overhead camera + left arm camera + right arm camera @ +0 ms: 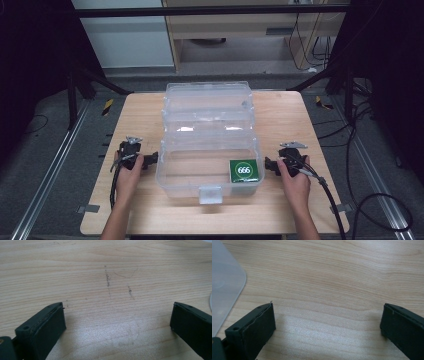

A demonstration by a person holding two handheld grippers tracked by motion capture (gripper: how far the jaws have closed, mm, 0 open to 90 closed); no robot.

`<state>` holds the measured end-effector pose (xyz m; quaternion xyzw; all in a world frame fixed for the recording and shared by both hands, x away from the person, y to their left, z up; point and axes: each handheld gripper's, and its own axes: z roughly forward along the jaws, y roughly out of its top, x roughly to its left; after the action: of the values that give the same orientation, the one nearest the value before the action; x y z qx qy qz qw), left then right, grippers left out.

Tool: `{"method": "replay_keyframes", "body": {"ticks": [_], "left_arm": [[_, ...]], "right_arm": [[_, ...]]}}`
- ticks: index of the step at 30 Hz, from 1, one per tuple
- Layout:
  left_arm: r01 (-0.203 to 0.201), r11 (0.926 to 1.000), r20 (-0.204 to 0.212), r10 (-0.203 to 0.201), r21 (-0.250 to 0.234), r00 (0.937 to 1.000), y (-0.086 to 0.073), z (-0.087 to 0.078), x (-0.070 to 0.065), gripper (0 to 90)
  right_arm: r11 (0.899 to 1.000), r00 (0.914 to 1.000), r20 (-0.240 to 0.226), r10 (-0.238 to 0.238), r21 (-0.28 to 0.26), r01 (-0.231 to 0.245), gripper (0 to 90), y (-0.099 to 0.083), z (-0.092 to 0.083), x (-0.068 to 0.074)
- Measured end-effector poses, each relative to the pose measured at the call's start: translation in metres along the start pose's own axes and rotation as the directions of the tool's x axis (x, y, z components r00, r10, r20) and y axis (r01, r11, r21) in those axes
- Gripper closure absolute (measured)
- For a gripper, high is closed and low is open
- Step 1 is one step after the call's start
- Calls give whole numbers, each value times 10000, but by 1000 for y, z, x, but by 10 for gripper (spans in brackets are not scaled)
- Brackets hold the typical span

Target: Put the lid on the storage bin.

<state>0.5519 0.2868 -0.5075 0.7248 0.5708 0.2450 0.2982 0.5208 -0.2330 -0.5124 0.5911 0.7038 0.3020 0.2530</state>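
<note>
- While you rest both hands on the wooden table (280,120), a clear plastic box (210,150) stands open at its middle, between your 2 grippers.
- Your left gripper (150,161) sits just beside the box's left wall, low on the table, its tip turned toward the box.
- In the left gripper view its 2 black jaws stand wide apart, with bare wood between them; the pads (48,333) press on nothing.
- That wood carries a few faint dark scratch marks (108,280) ahead of the jaws.
- Your right gripper (270,166) sits just beside the box's right wall, also low, its tip turned toward the box.
- In the right gripper view its 2 jaws are spread just as wide, gripping nothing, with plain wood grain between them.
- A rounded corner of the clear plastic shows at the left edge of the right gripper view, near the left jaw but apart from it.
- Inside the box, a green packet (244,171) marked 666 lies in the front right corner of the lower tray, close to your right gripper's side.
- The box's latch tab (210,194) hangs at the front middle, facing you.
- The lid (207,95) lies folded back on the far side.
- A cable (325,192) trails from your right gripper toward the table's near right edge.
</note>
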Motion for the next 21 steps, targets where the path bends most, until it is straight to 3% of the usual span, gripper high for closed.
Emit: {"method": "replay_keyframes", "body": {"ticks": [2,4,9,11,13,16,17,19,21], "left_arm": [[-66,10000,73,66,8,10000,0,0,1,0],[-433,9991,427,433,-5,9982,-1,-1,4,0],[-668,9977,663,660,93,9956,-2,-3,6,0],[-1084,9941,863,1087,-82,9903,-2,-10,7,51],[-1454,9885,721,1480,-405,9863,3,-20,5,26],[-1701,9835,1080,1759,-613,9785,10,-34,3,45],[-1815,9785,1126,1921,-980,9749,14,-46,2,37],[-1804,9768,1288,1947,-1150,9724,17,-54,3,37],[-1608,9768,1586,1827,-1415,9703,20,-65,7,38]], "right_arm": [[10000,10000,1,-1,0,1,3,0,0,0],[10000,10000,2,2,0,-2,3,0,0,0],[10000,10000,2,7,3,-7,3,0,0,0],[10000,10000,-38,-47,-2,47,4,0,0,-1],[9997,9995,-210,-247,-9,247,11,0,0,-2],[9987,9977,-453,-506,-15,506,48,1,-1,-4],[9902,9901,-196,-1393,17,1393,65,4,-6,-6],[9805,9805,-48,-1963,40,1963,97,10,-15,-8],[9768,9768,-29,-2140,62,2140,100,13,-20,-10]]}}
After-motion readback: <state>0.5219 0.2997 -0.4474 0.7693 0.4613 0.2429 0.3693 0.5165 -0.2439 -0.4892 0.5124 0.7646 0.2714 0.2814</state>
